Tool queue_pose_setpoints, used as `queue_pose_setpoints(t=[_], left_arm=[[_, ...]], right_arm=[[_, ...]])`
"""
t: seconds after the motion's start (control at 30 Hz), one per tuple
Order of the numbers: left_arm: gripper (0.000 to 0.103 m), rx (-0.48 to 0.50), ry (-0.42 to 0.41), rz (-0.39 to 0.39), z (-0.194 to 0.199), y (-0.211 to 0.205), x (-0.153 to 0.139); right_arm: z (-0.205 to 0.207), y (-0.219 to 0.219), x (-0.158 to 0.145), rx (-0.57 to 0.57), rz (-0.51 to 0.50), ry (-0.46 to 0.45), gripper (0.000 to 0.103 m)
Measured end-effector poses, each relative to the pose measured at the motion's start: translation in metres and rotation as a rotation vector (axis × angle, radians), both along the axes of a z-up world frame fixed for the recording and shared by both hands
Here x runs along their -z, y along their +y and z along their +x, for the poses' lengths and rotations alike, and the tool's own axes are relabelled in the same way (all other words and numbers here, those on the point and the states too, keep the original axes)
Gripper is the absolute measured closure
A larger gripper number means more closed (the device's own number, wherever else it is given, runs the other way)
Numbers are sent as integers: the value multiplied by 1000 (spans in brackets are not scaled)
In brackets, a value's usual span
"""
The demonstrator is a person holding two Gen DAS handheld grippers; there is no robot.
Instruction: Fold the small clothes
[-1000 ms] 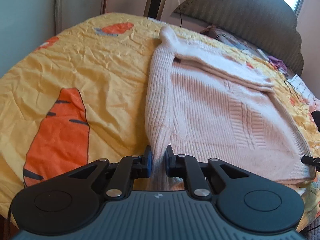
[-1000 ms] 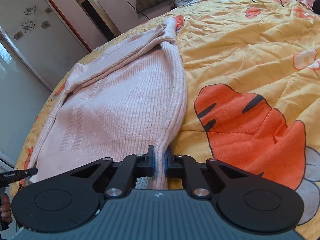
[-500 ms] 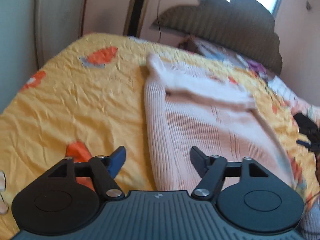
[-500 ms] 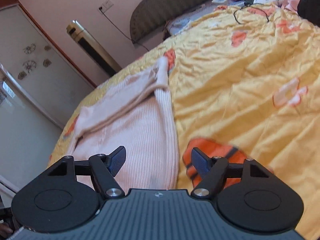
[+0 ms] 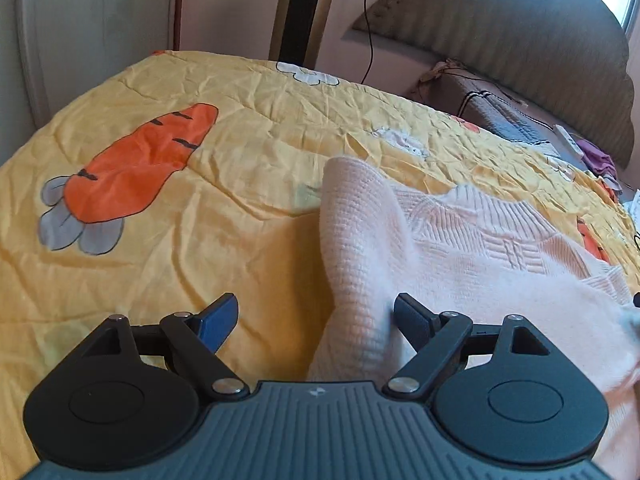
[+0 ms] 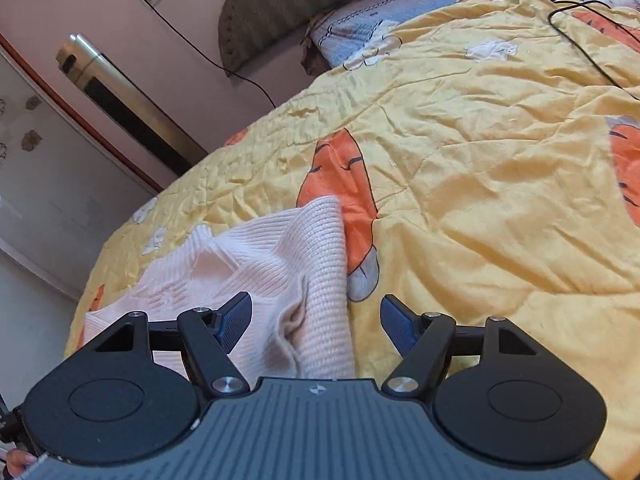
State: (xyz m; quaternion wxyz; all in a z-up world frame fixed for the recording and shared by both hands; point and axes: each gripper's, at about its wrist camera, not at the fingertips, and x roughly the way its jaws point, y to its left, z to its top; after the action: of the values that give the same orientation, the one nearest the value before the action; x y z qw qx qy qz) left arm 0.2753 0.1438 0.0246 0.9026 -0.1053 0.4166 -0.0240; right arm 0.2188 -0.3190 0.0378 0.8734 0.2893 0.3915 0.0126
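A pale pink knitted sweater lies on the yellow quilt, with a ribbed fold of it raised in front of me. My left gripper hovers over that fold and its jaws are opening. The cloth lies between them, close to the right pad, and is not pinched. In the right wrist view the same sweater runs away to the left. My right gripper stands open over its ribbed edge, with cloth between the fingers but no grip on it.
The quilt carries orange carrot prints. A padded headboard and a pillow lie beyond. A black cable trails on the quilt at the right. A tall standing unit is by the wall. A hand shows at the lower left.
Both grippers were shut on the sweater's long ribbed edge; both have let go and opened. Both have travelled along the sweater to its far end, where a raised fold now lies between the jaws.
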Motion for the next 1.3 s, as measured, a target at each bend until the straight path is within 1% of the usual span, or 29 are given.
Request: queue_pose_setpoints(t=[0.07, 0.1, 0.13, 0.17, 0.2, 0.23, 0.3, 0.33, 0.37, 0.4, 0.43, 0.47, 0.5, 0.57, 0.6, 0.63, 0.67, 0.7, 0.73, 0.77, 0.8, 0.83, 0.87, 0.9, 0.97, 1.07, 1.17, 1.23, 1.3], left_arm=[[18, 36, 3, -30, 14, -4, 5], [18, 49, 2, -24, 19, -7, 7], [35, 56, 3, -9, 23, -11, 8], [56, 65, 7, -1, 26, -15, 10], [81, 94, 2, -20, 28, -18, 9], [87, 103, -7, -7, 28, -22, 5], [89, 116, -36, 88, 24, -34, -3], [89, 108, -56, 91, 21, -34, -5], [89, 98, -45, 69, 23, -30, -1], [89, 68, -28, 51, 26, -25, 7], [89, 18, -37, 15, 26, -18, 12], [89, 3, -44, -7, 27, -15, 14], [88, 4, -53, 3, 26, -16, 15], [84, 28, -61, 76, 22, -25, 9], [80, 41, -64, 100, 18, -27, 4], [77, 49, -62, 117, 11, -27, -3], [76, 53, -63, 130, 1, -26, -11], [76, 55, -82, 140, -13, -23, -20], [76, 58, -119, 144, -35, -19, -29], [74, 59, -148, 140, -57, -15, -36], [64, 59, -164, 130, -80, -11, -41], [43, 54, -171, 103, -109, -6, -43], [30, 39, -176, 69, -134, -2, -42], [17, 15, -182, 44, -159, 0, -39], [17, -20, -190, 47, -208, -4, -34], [17, -18, -159, 117, -263, -25, -30], [17, -4, -122, 164, -299, -43, -26], [17, 22, -55, 150, -314, -47, -16], [17, 10, 6, 162, -323, -46, -3]], right_arm=[[19, 8, 6, -17, -39, 10, 31], [26, 11, 9, -32, -54, -7, 31], [31, 14, 12, -43, -67, -26, 37], [38, 17, 16, -60, -70, -23, 64], [44, 19, 21, -71, -67, 4, 80], [47, 21, 23, -72, -70, 11, 80], [48, 25, 19, -82, -111, -6, 82], [45, 24, 16, -85, -112, -21, 83], [39, 19, 12, -75, -91, -50, 84], [33, 10, 11, -51, -52, -66, 84], [30, 5, 16, -31, -27, -63, 85], [32, 5, 25, -19, -38, -31, 85], [32, 7, 31, -16, -48, -36, 86], [32, 8, 31, 25, -8, -34, 83], [32, 9, 30, 38, 0, -27, 82], [30, 10, 27, 43, -10, -28, 76], [25, 11, 22, 48, -27, -33, 66], [16, 11, 14, 57, -41, -38, 64], [4, 9, 7, 55, -35, -59, 65], [-14, 6, -1, 48, -15, -91, 62], [-34, 4, -8, 38, 5, -122, 58], [-57, 2, -14, 22, 19, -146, 48], [-81, 1, -18, 3, 27, -155, 38], [-103, 1, -18, -10, 34, -156, 37], [-154, 3, -14, -41, 49, -135, 37], [-213, 11, -2, -49, 55, -71, 37], [-259, 24, 8, -72, 47, -26, 37], [-282, 32, 11, -82, 49, -9, 37], [-302, 37, 12, -93, 74, -14, 37]])
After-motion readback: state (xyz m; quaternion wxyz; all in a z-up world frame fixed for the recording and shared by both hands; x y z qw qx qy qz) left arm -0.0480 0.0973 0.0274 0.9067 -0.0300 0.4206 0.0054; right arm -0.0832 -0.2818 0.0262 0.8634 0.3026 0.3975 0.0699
